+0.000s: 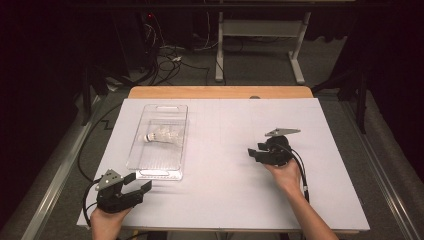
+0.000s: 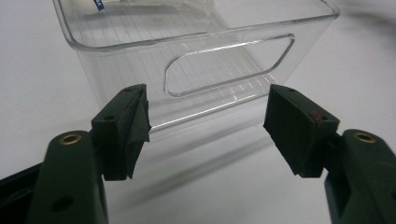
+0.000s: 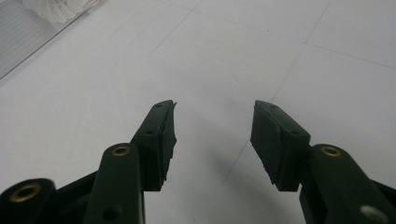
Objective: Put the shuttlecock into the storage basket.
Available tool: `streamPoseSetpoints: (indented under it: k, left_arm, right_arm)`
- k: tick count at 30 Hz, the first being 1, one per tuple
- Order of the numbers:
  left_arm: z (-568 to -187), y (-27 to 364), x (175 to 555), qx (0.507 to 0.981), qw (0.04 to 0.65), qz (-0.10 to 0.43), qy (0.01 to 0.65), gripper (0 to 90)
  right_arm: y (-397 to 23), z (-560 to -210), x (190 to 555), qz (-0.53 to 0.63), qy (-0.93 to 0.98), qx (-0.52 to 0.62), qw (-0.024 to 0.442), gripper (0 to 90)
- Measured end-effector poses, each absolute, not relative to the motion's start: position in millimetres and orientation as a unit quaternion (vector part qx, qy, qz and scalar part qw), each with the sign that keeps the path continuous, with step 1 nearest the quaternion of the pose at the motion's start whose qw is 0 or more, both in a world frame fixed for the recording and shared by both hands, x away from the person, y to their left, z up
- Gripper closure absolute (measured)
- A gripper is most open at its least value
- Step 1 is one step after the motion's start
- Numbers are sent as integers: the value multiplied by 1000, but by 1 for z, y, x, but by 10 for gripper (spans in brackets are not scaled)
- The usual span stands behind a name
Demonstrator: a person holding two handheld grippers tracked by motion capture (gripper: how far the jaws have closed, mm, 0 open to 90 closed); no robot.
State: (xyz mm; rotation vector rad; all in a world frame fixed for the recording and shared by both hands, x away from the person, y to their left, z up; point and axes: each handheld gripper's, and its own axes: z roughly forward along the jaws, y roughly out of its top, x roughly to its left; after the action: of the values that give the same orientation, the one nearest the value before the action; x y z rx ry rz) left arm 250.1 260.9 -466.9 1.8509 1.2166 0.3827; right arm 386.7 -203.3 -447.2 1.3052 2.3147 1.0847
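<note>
The left gripper (image 1: 134,186), jaws spread and empty, faces the slotted end wall of the clear plastic bin (image 1: 145,169) holding a white feathered shuttlecock (image 1: 163,135) — likely about to grip that handle — while the right gripper (image 1: 258,153) hangs open, empty, well apart.

The left claw (image 2: 208,126) stands open over the white desk (image 2: 42,93), nothing between its black pads (image 2: 292,126). At twelve o'clock, near the tips, sits a clear plastic bin (image 2: 140,65), its handle slot facing the claw.
</note>
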Motion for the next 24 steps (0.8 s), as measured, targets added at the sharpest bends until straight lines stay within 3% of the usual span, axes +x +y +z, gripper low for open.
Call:
streamPoseSetpoints:
  k: [24]
  left_arm:
    - [-467, 261, 250, 742, 432, 154, 488, 319]
  right_arm:
    - [-219, -449, 373, 373, 795, 454, 150, 475]
